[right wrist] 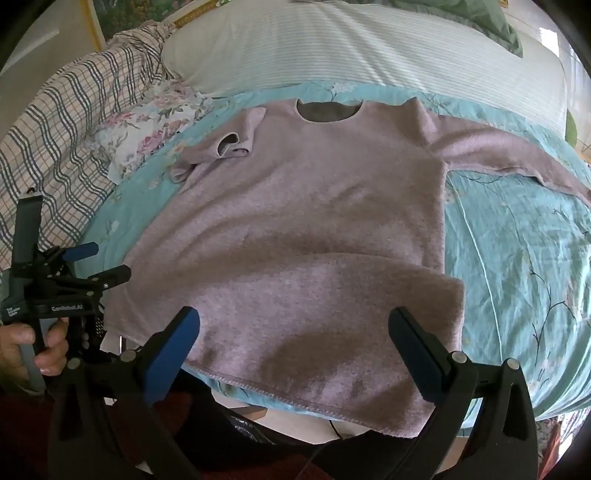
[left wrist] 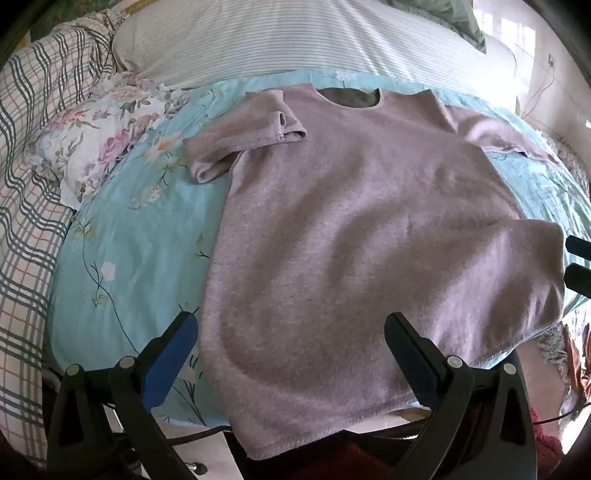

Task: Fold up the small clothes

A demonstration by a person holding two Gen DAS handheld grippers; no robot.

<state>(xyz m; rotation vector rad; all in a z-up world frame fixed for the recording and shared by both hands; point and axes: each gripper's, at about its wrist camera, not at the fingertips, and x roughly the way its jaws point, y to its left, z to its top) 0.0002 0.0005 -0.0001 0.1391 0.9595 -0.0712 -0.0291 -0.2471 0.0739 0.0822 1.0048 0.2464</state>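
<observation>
A mauve knit sweater (left wrist: pixel 332 221) lies front-up on a teal floral sheet (left wrist: pixel 129 258), its neck opening (left wrist: pixel 351 98) at the far side. Its left sleeve (left wrist: pixel 240 140) is bunched and folded back on itself, while the right sleeve (right wrist: pixel 517 155) stretches out to the right. The hem (right wrist: pixel 295 398) hangs over the bed's near edge, and the lower right part lies in a raised fold (right wrist: pixel 424 280). My left gripper (left wrist: pixel 291 321) hovers open over the lower left of the sweater and holds nothing. My right gripper (right wrist: pixel 295 314) is open above the lower right, also holding nothing.
A striped white pillow (left wrist: pixel 277 40) lies behind the sweater. A plaid blanket (left wrist: pixel 33 184) and a floral cloth (left wrist: pixel 103 136) sit at the left. A green cushion (right wrist: pixel 480 22) is at the back right. A hand (right wrist: pixel 22 343) grips the left gripper's handle.
</observation>
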